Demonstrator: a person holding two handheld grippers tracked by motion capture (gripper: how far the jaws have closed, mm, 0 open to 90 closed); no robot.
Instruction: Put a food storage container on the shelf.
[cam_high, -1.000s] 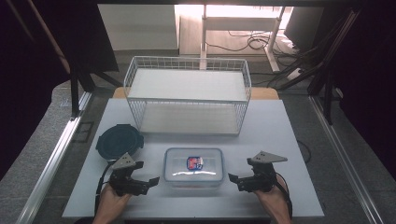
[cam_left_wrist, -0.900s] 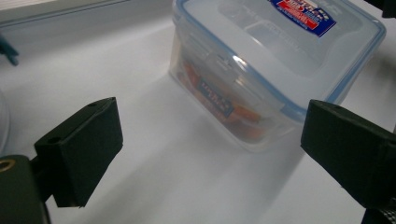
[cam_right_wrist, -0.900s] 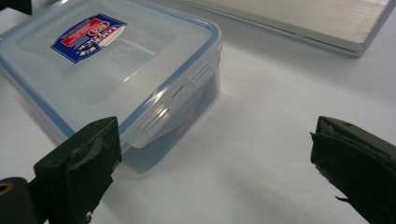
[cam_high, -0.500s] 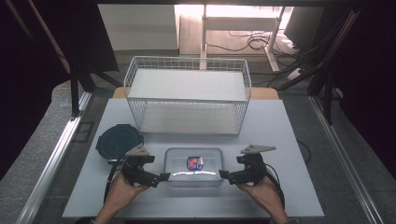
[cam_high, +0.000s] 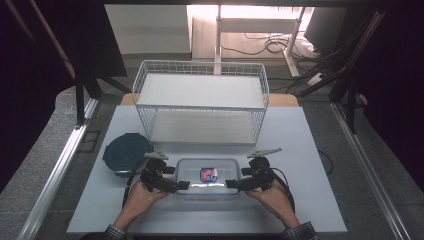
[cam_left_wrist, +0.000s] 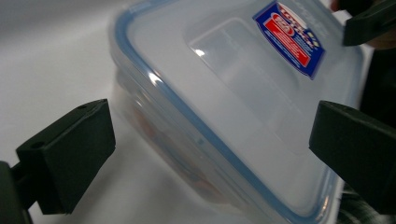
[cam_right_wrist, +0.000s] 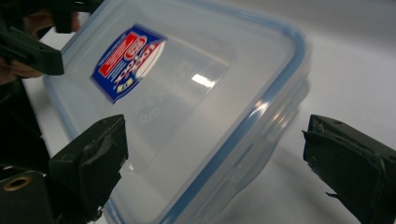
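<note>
High view: one white table (cam_high: 310, 150). One clear box (cam_high: 207, 178) with a blue-edged lid and one red-and-blue label (cam_high: 208, 174) lies near the front edge, between the two grippers. One left gripper (cam_high: 183, 185) sits at the box's left end, one right gripper (cam_high: 231, 184) at its right end, each held in a hand; jaw tips meet the box's front corners, and whether they touch cannot be told from here. One dark round tub (cam_high: 127, 152) with its lid on sits left of the box, just behind the left gripper. One white wire basket (cam_high: 201, 102) stands at the back of the table, well apart from the box. Two plaid cuffs at the bottom edge.

Left gripper view: left gripper (cam_left_wrist: 219, 158), two black jaws spread wide, one on each side of the box (cam_left_wrist: 224, 107) corner; a clear gap shows beside each jaw, nothing clamped. Added detail: blue seal around the lid rim, label (cam_left_wrist: 289, 37) print, something reddish blurred inside the box. One jaw of the right gripper (cam_left_wrist: 369, 23) shows at top right.

Right gripper view: right gripper (cam_right_wrist: 224, 168), jaws equally wide apart, straddling the box (cam_right_wrist: 187, 102) corner, with no grip on it. Label (cam_right_wrist: 128, 60) seen from the other side. Jaws of the left gripper (cam_right_wrist: 32, 46) show at top left.
</note>
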